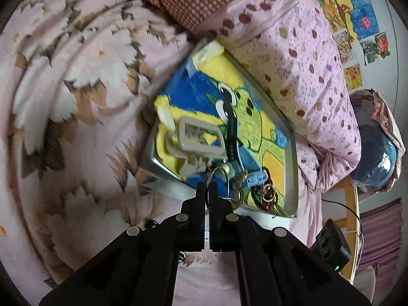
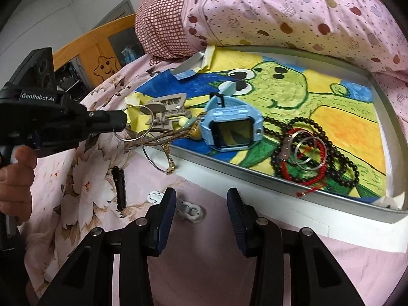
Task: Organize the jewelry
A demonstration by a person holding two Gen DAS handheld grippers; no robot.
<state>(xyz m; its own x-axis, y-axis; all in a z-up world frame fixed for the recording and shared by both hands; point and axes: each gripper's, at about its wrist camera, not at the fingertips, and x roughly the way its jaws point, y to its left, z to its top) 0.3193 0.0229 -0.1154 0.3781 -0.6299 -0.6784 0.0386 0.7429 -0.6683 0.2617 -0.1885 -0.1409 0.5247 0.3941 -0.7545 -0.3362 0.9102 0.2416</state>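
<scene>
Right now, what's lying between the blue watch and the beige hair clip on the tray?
In the right wrist view, a cream bead on a cord lies between the blue watch and the beige hair clip.

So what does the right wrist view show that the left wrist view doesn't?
Only the right wrist view shows the open right gripper over the bedspread, the black hair clip and white clip lying off the tray, the hand holding the left gripper, and the wooden headboard.

Only the left wrist view shows the drawings on the wall and the blue bag.

Both show the left gripper shut on a thin metal ring, the painted tray, the blue watch and the beige hair claw.
</scene>
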